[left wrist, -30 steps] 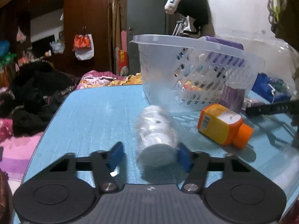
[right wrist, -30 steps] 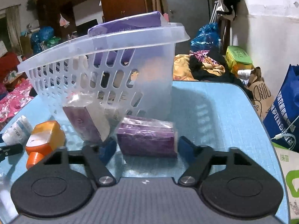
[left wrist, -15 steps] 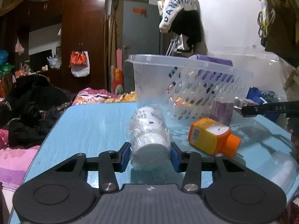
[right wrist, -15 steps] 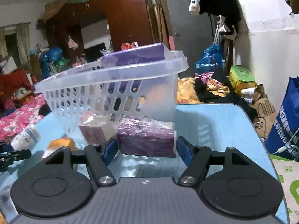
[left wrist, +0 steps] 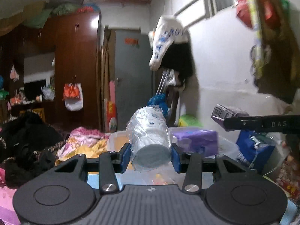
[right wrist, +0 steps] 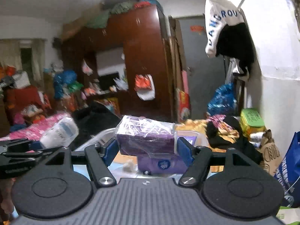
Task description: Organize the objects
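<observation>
Our left gripper (left wrist: 151, 156) is clamped on the plastic-wrapped white bottle (left wrist: 149, 136), held above the clear basket (left wrist: 116, 140). Our right gripper (right wrist: 147, 147) pinches the wrapped purple packet (right wrist: 146, 138) over the basket, apparently above a purple tissue pack (right wrist: 161, 164) inside.

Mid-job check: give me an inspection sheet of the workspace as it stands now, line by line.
Surface: blue table, mostly hidden.
Job's things: plastic-wrapped white bottle and plastic-wrapped purple box, both lifted above the clear plastic basket; another purple pack inside.
Clutter: nothing seen on the table.
Grippers: left tool shut on bottle; right tool shut on box.
Cables: white cord by a blue bag.
Surroundings: wooden wardrobe, hanging clothes.
</observation>
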{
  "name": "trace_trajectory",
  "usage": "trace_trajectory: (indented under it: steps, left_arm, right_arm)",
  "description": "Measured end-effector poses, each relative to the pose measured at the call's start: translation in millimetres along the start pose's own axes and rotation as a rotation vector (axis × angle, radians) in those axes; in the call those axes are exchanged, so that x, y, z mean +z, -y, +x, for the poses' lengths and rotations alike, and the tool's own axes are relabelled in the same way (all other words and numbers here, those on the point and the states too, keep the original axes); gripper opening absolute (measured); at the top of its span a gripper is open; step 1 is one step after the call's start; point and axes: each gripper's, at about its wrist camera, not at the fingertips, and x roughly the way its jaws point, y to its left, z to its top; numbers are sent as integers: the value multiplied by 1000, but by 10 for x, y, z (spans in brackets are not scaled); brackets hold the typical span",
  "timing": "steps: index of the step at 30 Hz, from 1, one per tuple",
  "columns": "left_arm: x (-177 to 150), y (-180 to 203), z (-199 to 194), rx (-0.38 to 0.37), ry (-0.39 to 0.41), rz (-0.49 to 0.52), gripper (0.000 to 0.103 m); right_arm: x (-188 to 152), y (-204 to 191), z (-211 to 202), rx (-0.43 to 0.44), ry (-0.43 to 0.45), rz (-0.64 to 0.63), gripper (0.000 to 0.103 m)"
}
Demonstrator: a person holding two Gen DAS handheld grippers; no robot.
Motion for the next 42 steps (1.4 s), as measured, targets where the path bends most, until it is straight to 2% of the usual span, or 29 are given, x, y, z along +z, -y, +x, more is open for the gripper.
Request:
trace_trajectory:
  steps: [5,11,14,16,17,18,24,27,30,35,42]
  left_arm:
    - [63,52,409,36,-76,2,48]
    - [-1,-17,551,56,-132,-15,48]
    - [-12,-65,578,59,-144,-17,51]
    - [-34,-75,556,95,-122,-15,75]
    - [-40,-83,518,101,-98,-15,90]
    - [-49,-94,461,94,-72,-18,92]
    - [-216,-128,72,34,-48,-36,92]
    - [-516,-126,-179,-54,-81,-48,92]
    - [-857,-71,-325,-112,-132,-44,92]
    - [-1109,116,-278,-145,-200,1,92]
    - [-1186,256,-149,-151,-238,3,92]
  right_arm:
    - [-4,44,416,-9,-114,22,71]
    - [-127,144,486,-6,-161,34,71]
    - [-151,131,467,3,-175,30,75]
    - [-164,129,417,4,-154,33,86]
    - [-158,124,376,8,-135,34,95]
    - [-153,121,333,14,-116,33,100]
    - [-241,172,27,50,-57,35,103]
    - [-437,236,-133,74,-42,39,103]
    - [-677,279,-125,77,-96,36,103]
    - [-944,337,37,64,-163,35,103]
    - [-1027,439,71,70,-174,75,103]
